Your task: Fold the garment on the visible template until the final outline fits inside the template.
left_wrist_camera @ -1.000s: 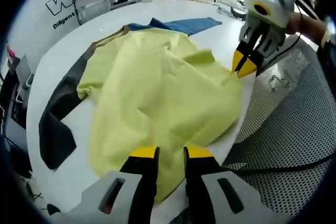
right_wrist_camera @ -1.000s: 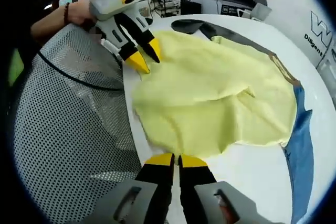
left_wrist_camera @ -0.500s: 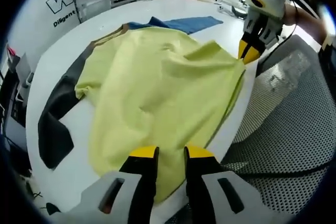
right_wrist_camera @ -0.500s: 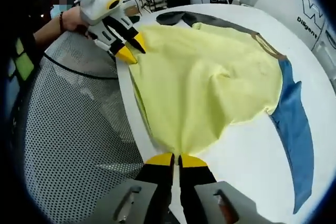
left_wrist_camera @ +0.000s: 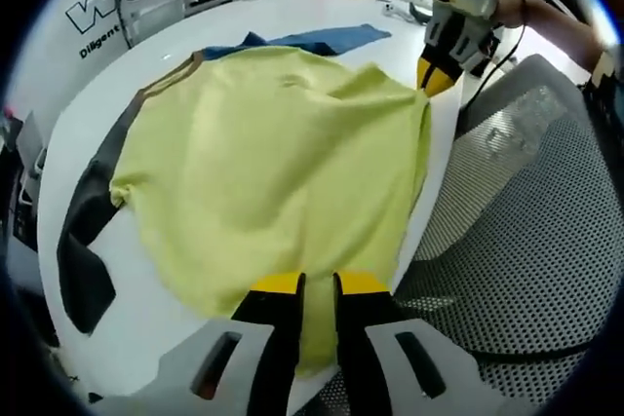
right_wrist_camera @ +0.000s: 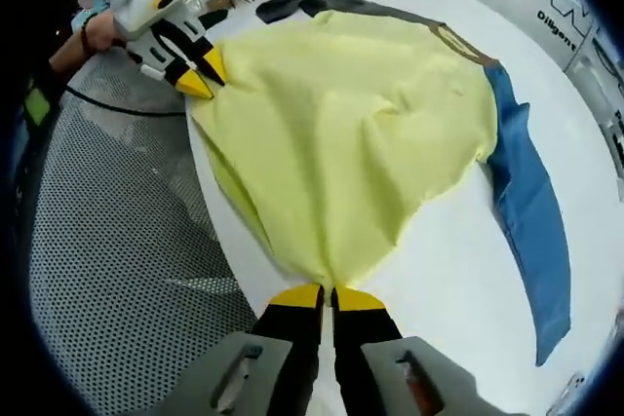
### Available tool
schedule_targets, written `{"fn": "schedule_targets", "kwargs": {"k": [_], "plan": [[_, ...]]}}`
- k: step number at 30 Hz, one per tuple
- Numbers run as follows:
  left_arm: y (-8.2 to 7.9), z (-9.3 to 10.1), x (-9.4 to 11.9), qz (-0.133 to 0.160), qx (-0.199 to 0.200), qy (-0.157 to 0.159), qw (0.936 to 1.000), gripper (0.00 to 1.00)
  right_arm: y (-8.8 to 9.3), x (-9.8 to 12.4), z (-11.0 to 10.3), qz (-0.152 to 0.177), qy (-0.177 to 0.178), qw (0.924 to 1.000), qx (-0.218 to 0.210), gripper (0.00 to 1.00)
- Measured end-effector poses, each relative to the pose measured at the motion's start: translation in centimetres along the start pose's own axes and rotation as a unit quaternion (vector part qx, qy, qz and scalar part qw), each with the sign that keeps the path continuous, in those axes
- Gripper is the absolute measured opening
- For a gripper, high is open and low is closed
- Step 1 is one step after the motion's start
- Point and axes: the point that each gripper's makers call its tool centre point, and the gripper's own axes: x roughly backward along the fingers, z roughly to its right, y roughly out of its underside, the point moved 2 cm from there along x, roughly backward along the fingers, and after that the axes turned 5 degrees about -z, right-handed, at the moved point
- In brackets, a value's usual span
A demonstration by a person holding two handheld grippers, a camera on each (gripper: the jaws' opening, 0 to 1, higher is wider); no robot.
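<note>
A yellow garment [left_wrist_camera: 273, 158] lies spread over a white round table [left_wrist_camera: 107, 104], with a blue sleeve [left_wrist_camera: 312, 41] at the far side and a dark grey sleeve [left_wrist_camera: 83, 241] on the left. My left gripper [left_wrist_camera: 317, 284] is shut on the near hem corner. My right gripper [left_wrist_camera: 436, 75] is shut on the other hem corner at the table's edge. In the right gripper view my right gripper [right_wrist_camera: 327, 294] pinches the yellow garment [right_wrist_camera: 341, 124], and the left gripper [right_wrist_camera: 200, 80] holds the far corner. The hem is stretched between them.
A mesh chair seat [left_wrist_camera: 507, 221] sits just off the table's edge, also in the right gripper view as mesh [right_wrist_camera: 107, 241]. The blue sleeve [right_wrist_camera: 531, 211] and dark sleeve [right_wrist_camera: 322, 2] lie flat on the table [right_wrist_camera: 458, 270]. Shelves and people are far behind.
The two grippers have drawn apart along the table's edge. The crumpled hem has been pulled taut and the yellow cloth now lies flatter and smoother.
</note>
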Motion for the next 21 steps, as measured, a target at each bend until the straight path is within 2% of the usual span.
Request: {"fn": "schedule_targets", "kwargs": {"k": [8,14,18,21], "plan": [[-0.2,0.5,-0.2,-0.005,-0.003,0.008,1.0000,0.08,1.3,0.1,0.7,-0.010,-0.002,0.9999,-0.008,0.00],[-0.2,0.7,-0.2,-0.006,-0.001,0.010,0.9999,0.08,2.0,0.1,1.1,-0.022,0.007,0.9997,0.010,0.00],[-0.2,0.9,-0.2,-0.006,0.006,0.010,0.9999,0.08,2.3,0.1,0.9,-0.030,-0.001,0.9990,0.035,0.00],[-0.1,0.8,-0.1,-0.005,0.011,0.009,0.9999,0.08,2.4,0.1,0.8,-0.033,-0.006,0.9987,0.037,0.00]]}}
